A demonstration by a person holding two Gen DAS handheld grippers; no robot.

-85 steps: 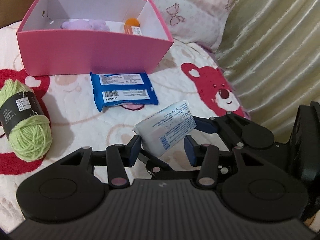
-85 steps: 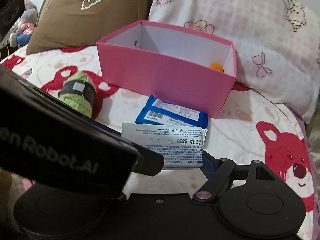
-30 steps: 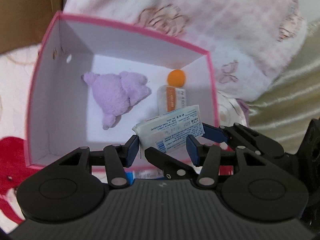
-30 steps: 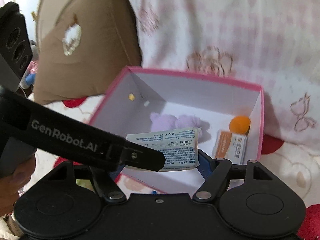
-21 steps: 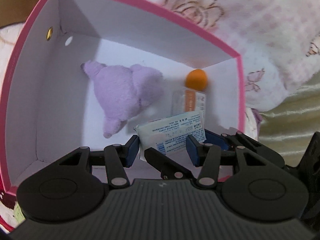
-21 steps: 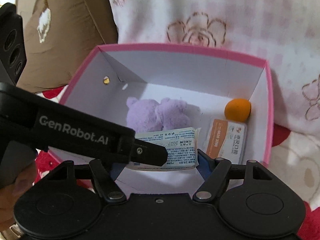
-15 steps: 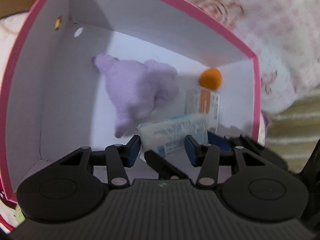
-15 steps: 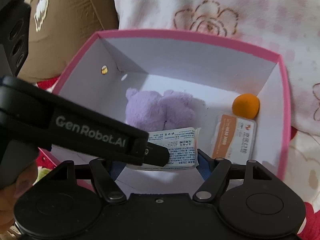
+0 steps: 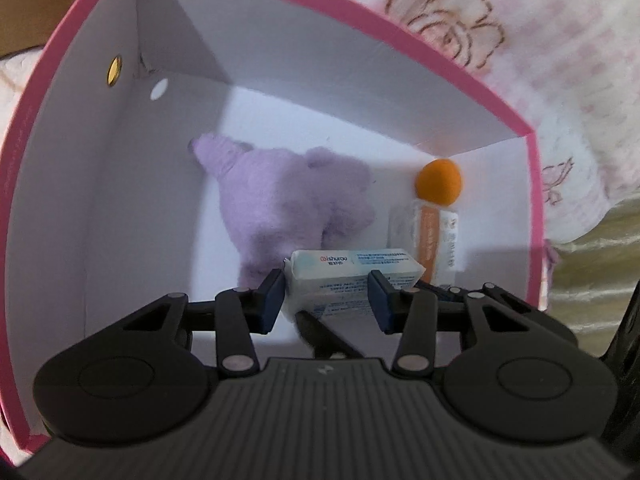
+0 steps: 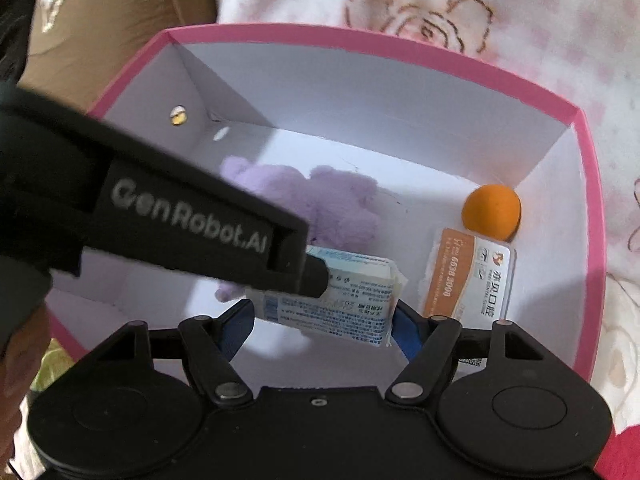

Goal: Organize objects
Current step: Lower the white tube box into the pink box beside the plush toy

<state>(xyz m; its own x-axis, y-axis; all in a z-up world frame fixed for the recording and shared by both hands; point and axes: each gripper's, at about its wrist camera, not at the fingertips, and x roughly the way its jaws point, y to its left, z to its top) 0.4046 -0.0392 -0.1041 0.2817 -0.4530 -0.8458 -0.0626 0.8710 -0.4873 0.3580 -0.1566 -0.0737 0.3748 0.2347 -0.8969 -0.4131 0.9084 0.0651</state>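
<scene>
A white-and-blue tissue pack [image 9: 352, 282] is held inside the pink box [image 9: 64, 36], low over its white floor. My left gripper [image 9: 326, 300] is shut on it from the left. My right gripper [image 10: 320, 320] is shut on the same pack [image 10: 332, 304] from the other side. The left gripper's body crosses the right wrist view and hides part of the pack. A purple plush toy [image 9: 292, 208] lies just behind the pack.
An orange ball [image 9: 438, 182] and an orange-and-white packet [image 9: 436, 240] lie at the box's right wall. A pink floral pillow [image 9: 520, 40] sits behind the box, a brown pillow [image 10: 120, 12] to the left, cream fabric [image 9: 592, 248] to the right.
Both grippers carried the tissue pack up from the bed cover, over the box rim and down into the box. The pack has tilted, its long edge now facing the left camera.
</scene>
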